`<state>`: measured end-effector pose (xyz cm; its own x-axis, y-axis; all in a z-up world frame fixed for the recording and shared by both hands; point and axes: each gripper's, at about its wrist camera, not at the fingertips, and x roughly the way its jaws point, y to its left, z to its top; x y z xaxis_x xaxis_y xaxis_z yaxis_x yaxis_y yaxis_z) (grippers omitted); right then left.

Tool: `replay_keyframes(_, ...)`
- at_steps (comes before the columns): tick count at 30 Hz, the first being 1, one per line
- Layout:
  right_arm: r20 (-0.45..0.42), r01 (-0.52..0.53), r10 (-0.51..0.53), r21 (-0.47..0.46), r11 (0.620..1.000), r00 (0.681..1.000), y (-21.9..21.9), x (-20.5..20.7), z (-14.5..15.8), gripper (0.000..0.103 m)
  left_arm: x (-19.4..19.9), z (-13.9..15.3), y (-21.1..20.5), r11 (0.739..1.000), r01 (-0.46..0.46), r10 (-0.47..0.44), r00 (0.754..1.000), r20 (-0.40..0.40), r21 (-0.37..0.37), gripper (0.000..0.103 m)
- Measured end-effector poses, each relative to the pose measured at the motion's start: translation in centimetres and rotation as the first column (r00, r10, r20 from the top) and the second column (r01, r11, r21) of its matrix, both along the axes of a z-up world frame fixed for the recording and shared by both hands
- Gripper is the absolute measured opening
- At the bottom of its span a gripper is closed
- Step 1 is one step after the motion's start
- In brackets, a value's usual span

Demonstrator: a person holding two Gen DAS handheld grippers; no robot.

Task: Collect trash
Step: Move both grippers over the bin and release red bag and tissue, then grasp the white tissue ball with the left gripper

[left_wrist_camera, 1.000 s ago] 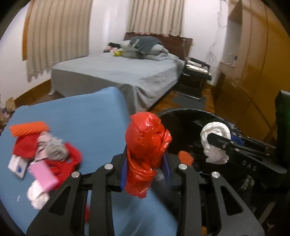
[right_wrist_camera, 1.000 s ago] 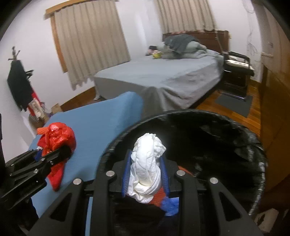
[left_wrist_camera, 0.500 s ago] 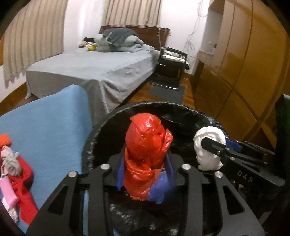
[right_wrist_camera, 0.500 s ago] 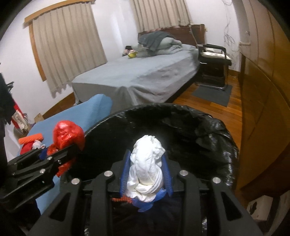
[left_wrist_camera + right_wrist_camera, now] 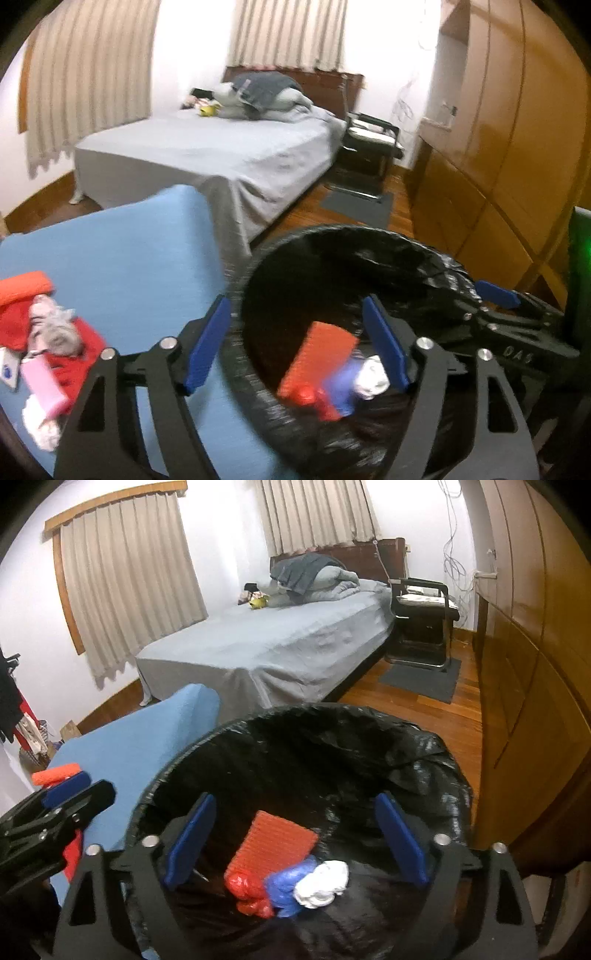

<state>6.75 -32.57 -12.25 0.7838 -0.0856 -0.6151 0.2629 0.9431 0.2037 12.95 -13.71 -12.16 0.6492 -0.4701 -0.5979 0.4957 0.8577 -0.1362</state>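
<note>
Left gripper [image 5: 295, 339] and right gripper [image 5: 295, 834] tilt downward, jaws opening, nothing between them.

A grey bed [image 5: 280, 642] is standing beneath beige curtains [image 5: 125, 572], bedding [image 5: 314, 578] lying piled, a black chair [image 5: 421, 624], possibly, sitting beside.

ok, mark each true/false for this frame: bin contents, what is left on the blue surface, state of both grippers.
1. The white wad lies inside the black-lined bin. True.
2. The left gripper is clamped on the red bag. False: nothing sits between its opening jaws, and the red bag lies in the bin.
3. Trash remains on the blue surface, including a pink item. True.
4. The right gripper hangs over the bed. False: it hangs over the bin, jaws opening and empty.
5. The bin is bare inside. False: an orange ribbed piece and a blue bag lie there too.
</note>
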Motion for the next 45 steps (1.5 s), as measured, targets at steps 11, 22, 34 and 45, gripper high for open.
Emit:
replay_keyframes(11,0.021,-0.175,0.175,-0.001,0.985,0.984,8.1,2.1,1.4,0.097,-1.1,0.7,11.6,0.968,-0.248,0.247,0.969,0.031,0.039,0.083)
replay_keyframes(22,0.040,-0.379,0.382,-0.060,0.923,0.923,18.2,3.4,1.6,0.097,-2.6,0.3,22.1,0.885,-0.462,0.461,0.887,0.031,0.054,0.083)
replay_keyframes(34,0.010,-0.455,0.456,-0.071,0.888,0.890,22.4,3.6,-0.1,0.097,-2.9,-3.0,25.6,0.861,-0.500,0.506,0.862,-0.045,0.094,0.082)
replay_keyframes(45,-0.010,-0.459,0.459,-0.052,0.887,0.888,22.4,4.1,-0.9,0.097,-1.4,-5.5,25.0,0.871,-0.479,0.491,0.859,-0.144,0.107,0.070)
